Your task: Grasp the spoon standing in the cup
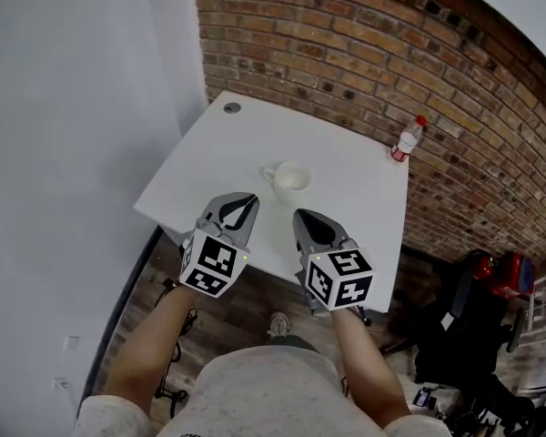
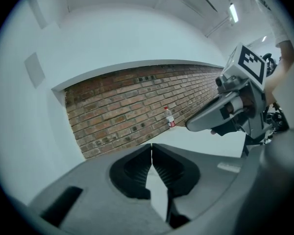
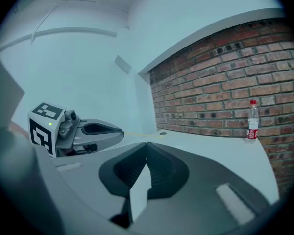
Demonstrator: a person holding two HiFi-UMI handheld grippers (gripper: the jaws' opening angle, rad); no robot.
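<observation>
1. Brick wall backs the white worktop (image 1: 346,153); the cup (image 1: 289,179) sits mid-worktop, and its spoon cannot be made out.
2. Left hand-held gripper (image 1: 250,198) and right hand-held gripper (image 1: 300,215) hover at the near edge, jaws together, empty.
3. Best to part one's jaws first, then descend over the cup.

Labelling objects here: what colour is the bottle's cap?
Red; the bottle cap shows best in the right gripper view.

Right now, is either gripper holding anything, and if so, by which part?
Nothing is held. The left gripper and the right gripper each have their jaws shut together with nothing between them, both short of the cup.
</observation>
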